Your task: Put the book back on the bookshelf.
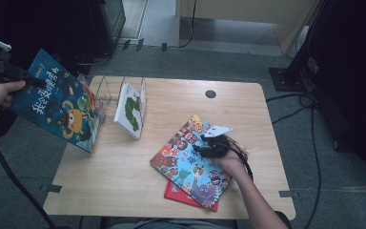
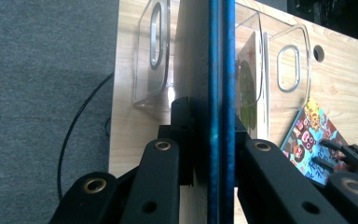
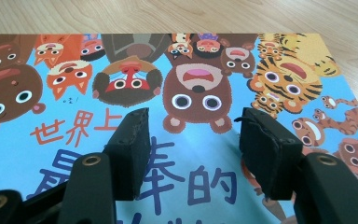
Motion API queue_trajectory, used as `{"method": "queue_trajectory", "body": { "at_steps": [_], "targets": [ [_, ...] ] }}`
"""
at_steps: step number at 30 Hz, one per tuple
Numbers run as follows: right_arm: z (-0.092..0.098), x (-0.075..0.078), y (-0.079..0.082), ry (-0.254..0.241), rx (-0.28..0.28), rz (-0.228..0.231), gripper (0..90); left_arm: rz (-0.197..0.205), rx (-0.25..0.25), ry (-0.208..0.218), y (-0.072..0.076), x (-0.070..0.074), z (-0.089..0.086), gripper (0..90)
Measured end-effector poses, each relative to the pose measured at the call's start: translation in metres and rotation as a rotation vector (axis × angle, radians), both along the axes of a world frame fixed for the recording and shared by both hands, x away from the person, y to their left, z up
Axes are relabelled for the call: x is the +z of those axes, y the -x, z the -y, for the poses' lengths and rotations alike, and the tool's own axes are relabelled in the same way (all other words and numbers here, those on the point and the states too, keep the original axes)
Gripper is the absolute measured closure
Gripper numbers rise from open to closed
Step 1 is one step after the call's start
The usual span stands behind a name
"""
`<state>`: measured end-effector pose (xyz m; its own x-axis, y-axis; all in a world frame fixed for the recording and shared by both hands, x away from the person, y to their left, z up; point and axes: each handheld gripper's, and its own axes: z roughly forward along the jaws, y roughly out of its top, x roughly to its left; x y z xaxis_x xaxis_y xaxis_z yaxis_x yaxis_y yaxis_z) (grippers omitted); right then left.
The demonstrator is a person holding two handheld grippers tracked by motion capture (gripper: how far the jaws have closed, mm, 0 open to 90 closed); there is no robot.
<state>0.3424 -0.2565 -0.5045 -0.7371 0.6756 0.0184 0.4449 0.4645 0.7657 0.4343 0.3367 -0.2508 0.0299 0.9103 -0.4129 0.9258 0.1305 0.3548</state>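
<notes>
Dim, even room light falls on my wooden table [image 1: 124,167], its corners dark and the high view soft and grainy. Pale glare streaks the clear plastic book rack [image 2: 289,60] beside my left gripper [image 2: 212,140]. Under my right gripper [image 3: 193,140], the animal picture book [image 3: 191,60] shows crisp, with blurred nearest jaws.

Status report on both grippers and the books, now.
Left gripper shut on dark blue book, held off table's left edge. Right gripper open over animal-cover book. White book in clear rack.
</notes>
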Motion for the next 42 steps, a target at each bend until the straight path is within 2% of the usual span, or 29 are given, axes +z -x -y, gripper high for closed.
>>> {"method": "queue_trajectory", "body": {
  "at_steps": [7,18,21,25,31,33,36,42],
  "targets": [
    [0.000,0.000,0.003,0.002,-0.008,0.002,42.9,0.012,0.001,-0.017,-0.017,-0.004,0.000,81.8],
    [0.004,0.000,0.014,0.002,-0.041,-0.002,42.3,0.004,-0.029,0.021,-0.035,-0.013,0.003,81.6],
    [0.006,0.000,0.017,0.001,-0.046,-0.002,42.1,-0.001,-0.014,0.026,-0.036,-0.016,0.000,81.6],
    [0.008,0.000,0.019,0.003,-0.048,-0.001,41.4,0.001,-0.017,0.032,-0.035,-0.018,-0.003,80.4],
    [0.008,0.000,0.020,-0.003,-0.052,-0.007,41.4,0.026,-0.018,0.003,-0.032,-0.015,-0.002,64.1],
    [0.009,0.000,0.020,-0.003,-0.050,-0.006,41.4,0.038,-0.023,-0.003,-0.029,-0.013,-0.004,61.7],
    [0.009,0.000,0.020,-0.002,-0.049,-0.005,41.5,0.087,-0.013,-0.003,-0.022,-0.007,-0.007,59.7],
    [0.009,0.000,0.019,-0.003,-0.049,-0.006,41.4,0.121,-0.003,-0.030,-0.006,0.012,-0.010,56.1]
  ]
}}
